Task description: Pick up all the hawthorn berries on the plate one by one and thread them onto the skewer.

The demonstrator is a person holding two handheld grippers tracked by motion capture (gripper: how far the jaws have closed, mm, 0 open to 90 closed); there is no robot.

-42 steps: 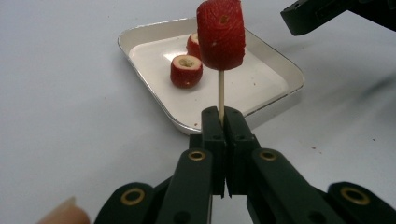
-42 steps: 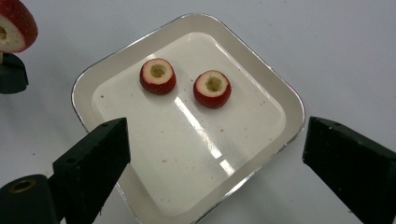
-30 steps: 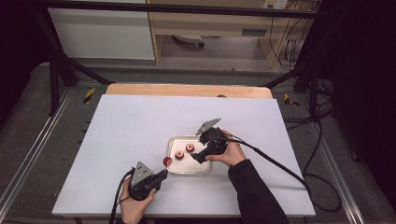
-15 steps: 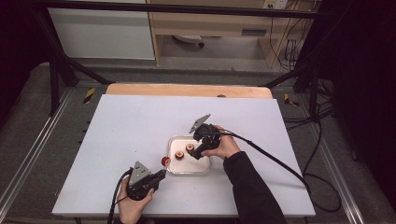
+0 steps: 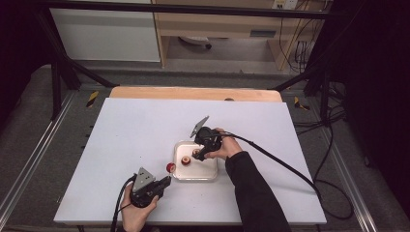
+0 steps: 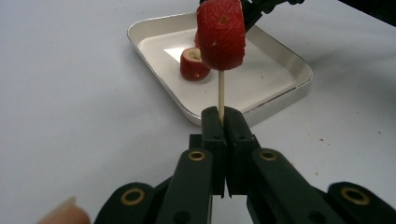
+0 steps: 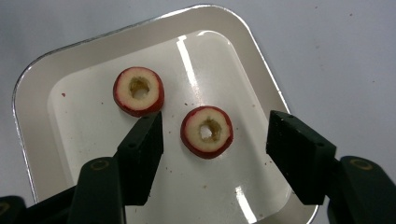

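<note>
On the white worktop (image 5: 121,145) a shallow white metal tray (image 7: 42,84) holds two cored red fruit rings, one (image 7: 207,131) between the right gripper (image 7: 212,140)'s closing, untouching jaws, while the left gripper (image 6: 225,122) clamps a thin wooden skewer (image 6: 221,91) bearing a third ring (image 6: 221,33).

- High view: the white table (image 5: 145,135) is evenly and brightly lit from above; the room around it falls to near black at both sides. The picture is soft and slightly grainy.
- Left gripper view: sharp on the fruit slice (image 6: 221,33); the fingertip at the bottom edge is blurred.
- Right gripper view: white glare streaks on the tray (image 7: 261,84); soft shadows beneath the jaws.
</note>
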